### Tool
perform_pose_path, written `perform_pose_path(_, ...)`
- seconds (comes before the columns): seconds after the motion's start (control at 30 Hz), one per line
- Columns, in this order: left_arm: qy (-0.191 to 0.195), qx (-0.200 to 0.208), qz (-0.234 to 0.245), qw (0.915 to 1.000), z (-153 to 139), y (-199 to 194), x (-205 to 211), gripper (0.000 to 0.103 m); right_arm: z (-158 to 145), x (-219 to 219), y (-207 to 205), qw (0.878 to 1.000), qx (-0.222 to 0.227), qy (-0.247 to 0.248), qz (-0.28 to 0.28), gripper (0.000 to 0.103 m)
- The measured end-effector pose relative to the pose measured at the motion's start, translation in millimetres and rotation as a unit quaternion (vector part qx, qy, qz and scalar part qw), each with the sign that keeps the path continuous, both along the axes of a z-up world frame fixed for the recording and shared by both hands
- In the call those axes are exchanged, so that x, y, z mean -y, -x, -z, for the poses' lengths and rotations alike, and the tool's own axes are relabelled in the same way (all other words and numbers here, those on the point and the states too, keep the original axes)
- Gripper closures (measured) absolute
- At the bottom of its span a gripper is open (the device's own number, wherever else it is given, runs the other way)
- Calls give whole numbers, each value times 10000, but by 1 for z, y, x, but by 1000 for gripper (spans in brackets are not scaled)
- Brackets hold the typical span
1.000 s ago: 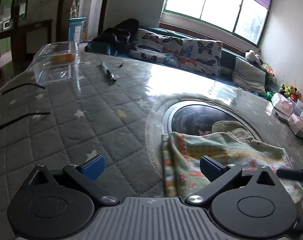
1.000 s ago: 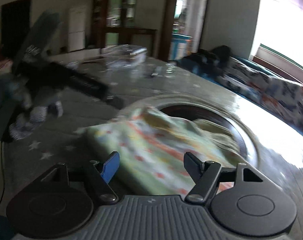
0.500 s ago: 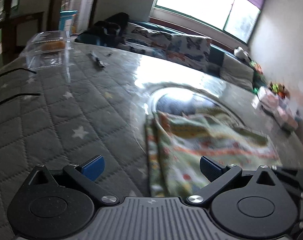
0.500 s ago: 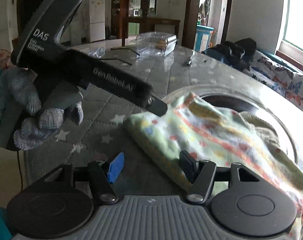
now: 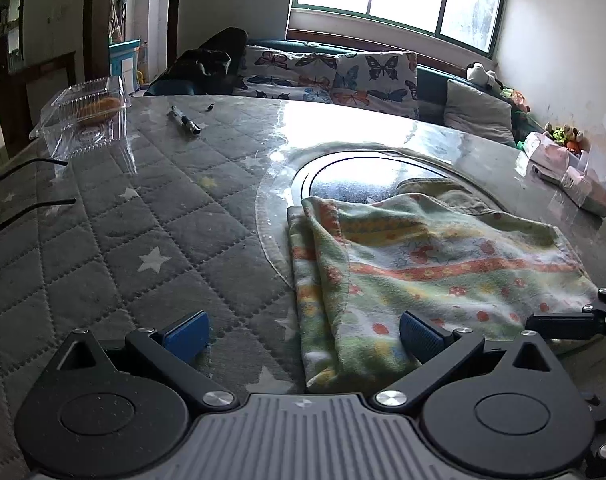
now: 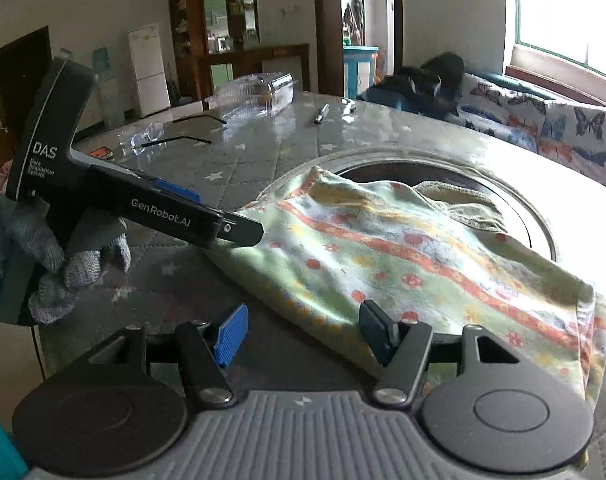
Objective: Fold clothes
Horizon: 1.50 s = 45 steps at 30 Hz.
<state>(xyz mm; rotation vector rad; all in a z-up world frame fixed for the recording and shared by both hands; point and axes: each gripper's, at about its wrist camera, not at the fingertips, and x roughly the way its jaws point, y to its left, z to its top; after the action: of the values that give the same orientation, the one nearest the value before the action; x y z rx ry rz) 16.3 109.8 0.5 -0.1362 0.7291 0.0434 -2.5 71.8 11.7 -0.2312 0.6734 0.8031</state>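
Observation:
A folded patterned cloth point(image 5: 431, 264), green and white with orange stripes, lies on the table over the edge of a round dark inset. It also shows in the right wrist view point(image 6: 403, 256). My left gripper point(image 5: 303, 338) is open, its jaws wide on either side of the cloth's near left corner, empty. It also shows in the right wrist view point(image 6: 243, 232), held by a gloved hand at the cloth's left edge. My right gripper point(image 6: 303, 334) is open at the cloth's near edge, empty. Its tip shows in the left wrist view point(image 5: 563, 324).
A quilted grey star-print table cover point(image 5: 123, 216) lies under clear plastic. A clear plastic food box point(image 5: 87, 114), a pen point(image 5: 185, 120) and glasses point(image 6: 151, 140) lie at the far side. Tissue packs point(image 5: 567, 172) sit at the right edge. A sofa point(image 5: 343, 76) stands behind.
Both grippers have drawn back and down toward the cloth's near edge. The cloth has settled flat in its fold. Both stay open.

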Motion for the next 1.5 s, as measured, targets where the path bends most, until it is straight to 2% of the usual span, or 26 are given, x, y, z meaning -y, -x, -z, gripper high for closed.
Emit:
perform_pose_path(0.23,-14,63,28,10000,-9,2,3,0,-10,18,1,9996,-1,-179,204,39)
perform_pose_path(0.37,-53,34,128,9999,-7,-1,11,0,1,22,-1,9993,-175,-100,314,39)
perform_pose_path(0.53,-184,-34,158,9997,-2,-3,15,0,-8,34,4,9989,-90,-228,406,39)
perform_pose_path(0.77,-187,-68,126,9997,0,-4,14,0,0,38,-6,9979,-132,-288,558,38)
perform_pose_path(0.97,-204,-66,127,9997,-1,-4,16,0,-11,40,-5,9974,16,-384,613,38)
perform_pose_path(1.1,-167,-92,112,9998,1,-5,14,0,2,36,-16,9973,-151,-267,668,37)
perform_pose_path(1.23,-191,-82,37,9998,0,-4,8,0,-7,30,-12,9984,18,-132,556,37)
perform_pose_path(1.5,-160,-49,-160,9997,1,1,-4,0,-14,-9,-8,9992,317,190,-146,40)
